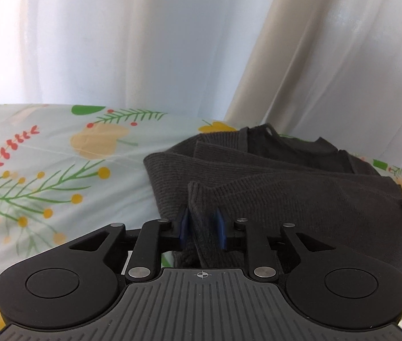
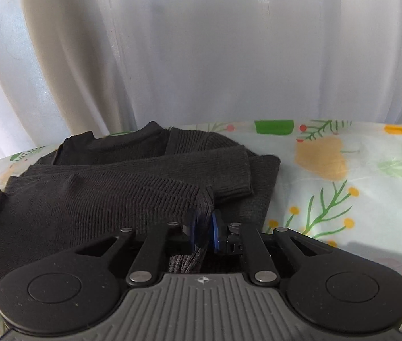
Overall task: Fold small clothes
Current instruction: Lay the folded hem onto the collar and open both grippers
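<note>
A dark grey ribbed knit sweater [image 1: 300, 196] lies on the floral tablecloth [image 1: 44, 156], its sleeves folded across the body. My left gripper [image 1: 203, 227] is shut on the sweater's near left edge, cloth pinched between the blue pads [image 1: 184, 226]. In the right wrist view the same sweater [image 2: 110, 187] fills the left half. My right gripper [image 2: 203, 231] is shut on its near right corner, with knit bunched between the blue pads [image 2: 216, 234]. The neckline [image 2: 121, 139] points away from me. Each gripper's tip shows at the edge of the other's view.
White and cream curtains [image 1: 172, 42] hang right behind the table's far edge. The tablecloth [image 2: 357, 184] stretches bare to the right of the sweater and to its left in the left wrist view.
</note>
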`<state>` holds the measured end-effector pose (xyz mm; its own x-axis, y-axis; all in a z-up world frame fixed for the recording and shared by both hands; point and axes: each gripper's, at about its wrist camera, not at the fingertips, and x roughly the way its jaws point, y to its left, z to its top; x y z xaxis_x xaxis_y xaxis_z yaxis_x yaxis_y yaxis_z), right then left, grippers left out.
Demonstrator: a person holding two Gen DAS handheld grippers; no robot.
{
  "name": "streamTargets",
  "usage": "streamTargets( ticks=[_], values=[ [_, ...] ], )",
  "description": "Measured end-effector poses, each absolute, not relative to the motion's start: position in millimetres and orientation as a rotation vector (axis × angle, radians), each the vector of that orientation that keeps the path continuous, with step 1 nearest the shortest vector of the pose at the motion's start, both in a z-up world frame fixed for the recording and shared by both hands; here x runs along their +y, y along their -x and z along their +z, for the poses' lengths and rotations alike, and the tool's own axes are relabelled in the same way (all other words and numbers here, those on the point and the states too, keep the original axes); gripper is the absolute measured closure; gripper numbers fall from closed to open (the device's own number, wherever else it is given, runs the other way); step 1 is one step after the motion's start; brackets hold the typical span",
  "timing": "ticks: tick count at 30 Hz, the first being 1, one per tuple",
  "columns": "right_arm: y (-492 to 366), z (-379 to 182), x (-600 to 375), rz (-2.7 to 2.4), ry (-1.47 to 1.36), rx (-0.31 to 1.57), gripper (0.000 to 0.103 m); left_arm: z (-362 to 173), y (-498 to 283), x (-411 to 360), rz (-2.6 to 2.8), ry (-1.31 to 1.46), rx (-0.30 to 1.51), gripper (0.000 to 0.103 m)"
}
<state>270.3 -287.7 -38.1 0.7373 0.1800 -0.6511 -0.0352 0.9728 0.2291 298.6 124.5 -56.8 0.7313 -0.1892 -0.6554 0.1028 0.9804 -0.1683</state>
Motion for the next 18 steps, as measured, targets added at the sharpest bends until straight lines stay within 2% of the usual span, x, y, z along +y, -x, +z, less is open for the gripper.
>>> streamTargets(
  ticks=[5, 7, 8, 10, 18],
  values=[
    [-269.6, -45.1, -283.0, 0.138, -0.183, 0.751, 0.087, -61.9, -307.3, 125.1, -0.209, 0.222, 0.782, 0.078],
    [-271.7, -47.1, -280.0, 0.126, -0.175, 0.752, 0.091, -64.7, -309.7, 123.4, -0.199, 0.223, 0.8, 0.085],
    [-272.4, -46.7, -278.2, 0.122, -0.171, 0.749, 0.094, -64.5, -309.4, 122.9, -0.196, 0.219, 0.803, 0.092],
    [-270.8, -42.9, -273.0, 0.114, -0.132, 0.736, 0.096, -58.0, -305.9, 122.6, -0.183, 0.211, 0.793, 0.094],
    [-272.7, 12.1, -252.2, 0.105, 0.047, 0.551, 0.096, 15.4, -307.4, 113.0, -0.211, 0.163, 0.58, 0.095]
  ],
)
